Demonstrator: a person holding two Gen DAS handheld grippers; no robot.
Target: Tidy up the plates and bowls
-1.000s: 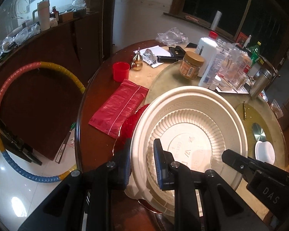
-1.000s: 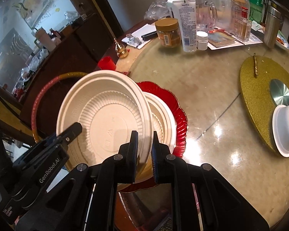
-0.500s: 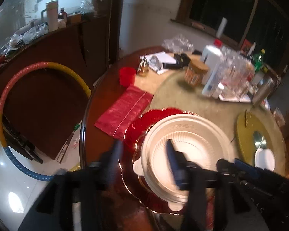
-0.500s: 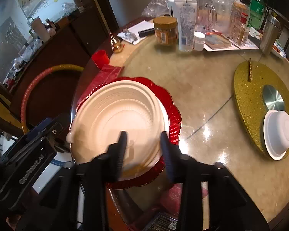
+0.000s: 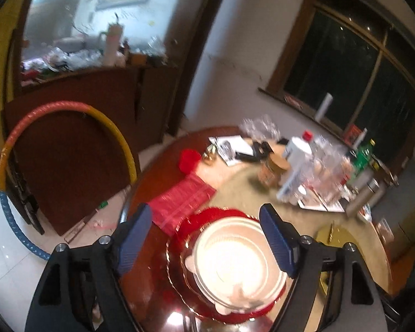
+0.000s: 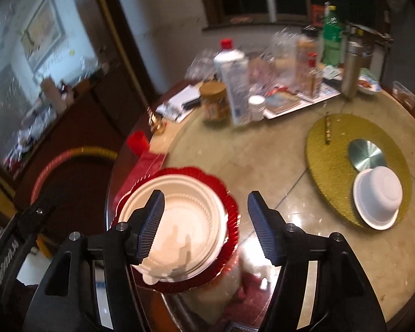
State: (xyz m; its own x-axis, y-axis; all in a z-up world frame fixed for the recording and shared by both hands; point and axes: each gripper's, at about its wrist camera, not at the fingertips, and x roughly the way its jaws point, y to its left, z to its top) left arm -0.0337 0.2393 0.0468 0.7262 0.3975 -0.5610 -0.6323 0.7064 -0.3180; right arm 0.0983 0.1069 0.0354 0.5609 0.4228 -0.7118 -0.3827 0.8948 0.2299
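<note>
Cream plates [image 5: 239,262] lying stacked on red scalloped plate [image 6: 231,207], left tongs [image 5: 207,238] and right tongs [image 6: 204,224] just opening, gaping above them, pinching nothing, white bowl [image 6: 377,204] sitting on gold mat [image 6: 334,166]

Dim room, night outside

Dark wood-framed window [image 5: 354,83] in white wall [image 5: 235,63]; brown sideboard [image 5: 77,105] at left; glossy white floor tiles [image 5: 13,251]; hoop [image 5: 55,113] leaning against sideboard.

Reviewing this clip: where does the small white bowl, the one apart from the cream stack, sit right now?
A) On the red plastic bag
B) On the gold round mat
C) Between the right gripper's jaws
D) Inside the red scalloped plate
B: in the right wrist view the small white bowl rests on the edge of the gold round mat, well away from the red scalloped plate.
</note>
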